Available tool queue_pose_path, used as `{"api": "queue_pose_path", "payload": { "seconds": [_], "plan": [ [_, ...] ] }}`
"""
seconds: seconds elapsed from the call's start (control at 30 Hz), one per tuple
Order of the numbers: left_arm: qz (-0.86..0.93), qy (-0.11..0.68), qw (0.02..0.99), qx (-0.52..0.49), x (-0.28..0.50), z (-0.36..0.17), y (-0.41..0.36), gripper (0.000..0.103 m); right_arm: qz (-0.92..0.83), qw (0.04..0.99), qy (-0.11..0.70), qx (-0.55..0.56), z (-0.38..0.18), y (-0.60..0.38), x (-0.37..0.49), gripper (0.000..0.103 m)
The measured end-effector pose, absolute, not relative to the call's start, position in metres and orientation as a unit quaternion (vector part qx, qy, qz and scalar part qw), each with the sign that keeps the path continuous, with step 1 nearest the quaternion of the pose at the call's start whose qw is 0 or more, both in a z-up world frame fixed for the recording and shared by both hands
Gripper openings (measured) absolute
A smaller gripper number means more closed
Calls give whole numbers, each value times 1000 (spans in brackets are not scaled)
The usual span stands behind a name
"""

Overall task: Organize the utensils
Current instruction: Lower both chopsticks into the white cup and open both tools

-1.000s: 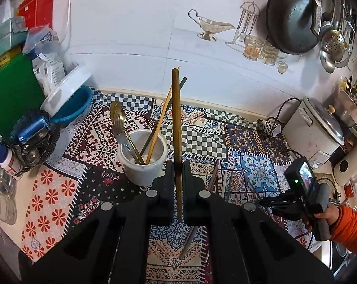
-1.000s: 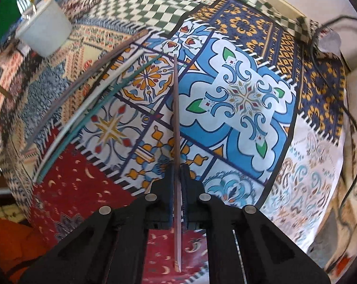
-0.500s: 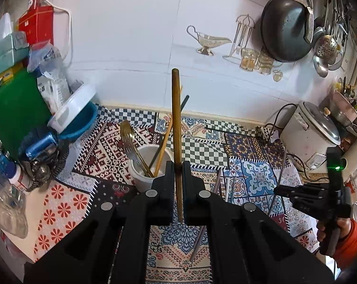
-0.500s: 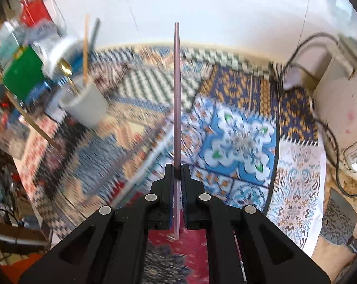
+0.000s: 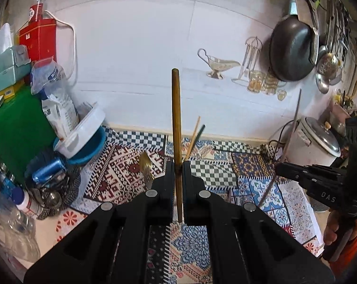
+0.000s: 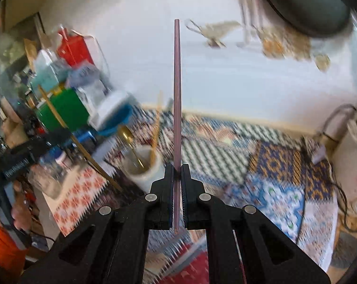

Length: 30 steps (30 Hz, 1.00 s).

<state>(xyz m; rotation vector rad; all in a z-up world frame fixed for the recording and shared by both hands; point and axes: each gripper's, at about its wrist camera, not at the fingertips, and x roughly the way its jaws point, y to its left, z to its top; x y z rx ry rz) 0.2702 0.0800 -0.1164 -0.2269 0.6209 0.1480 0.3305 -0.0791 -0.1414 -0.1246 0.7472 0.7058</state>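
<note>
1. The left tool [image 5: 178, 168] is clamping a brown wooden chopstick [image 5: 176, 118] between its jaws, and the stick is standing nearly upright in the left wrist view, its tip rising in front of the white tiled wall [image 5: 143, 47].
2. The right tool [image 6: 177, 169] is gripping a thin purple chopstick [image 6: 176, 90] the same way, the stick pointing straight up along the fingers; the right wrist view is blurring heavily.
3. A white cup [image 6: 143, 168] is sitting on the patterned cloth [image 6: 273, 165] covering the surface, just to the left of the right tool's fingers.
4. The cup is holding a gold spoon [image 6: 126, 135] and a light wooden chopstick [image 6: 156, 130], both leaning out of its mouth.
5. In the left wrist view the cup itself is hiding behind the tool, while the utensils it carries are poking up on either side of the jaws.
6. The right tool is also appearing at the right edge of the left wrist view, held well above the cloth with its stick tilting.
7. A dark pan [image 5: 292, 52] is hanging on the far wall at the right, and a rice cooker [image 5: 313, 142] is standing below it.
8. A blue bowl [image 5: 88, 151] with a white tub [image 5: 84, 127] resting in it is sitting at the far left.
</note>
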Motion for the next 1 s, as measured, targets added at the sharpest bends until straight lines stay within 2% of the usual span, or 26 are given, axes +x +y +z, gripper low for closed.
{"api": "queue_pose_path", "payload": {
  "seconds": [0.37, 1.0],
  "plan": [
    [66, 294, 945, -126, 297, -113, 120, 4, 345, 877, 330, -54, -139, 2, 351, 5],
    [36, 377, 915, -138, 339, -189, 136, 4, 328, 849, 408, -73, -211, 55, 381, 5]
  ]
}}
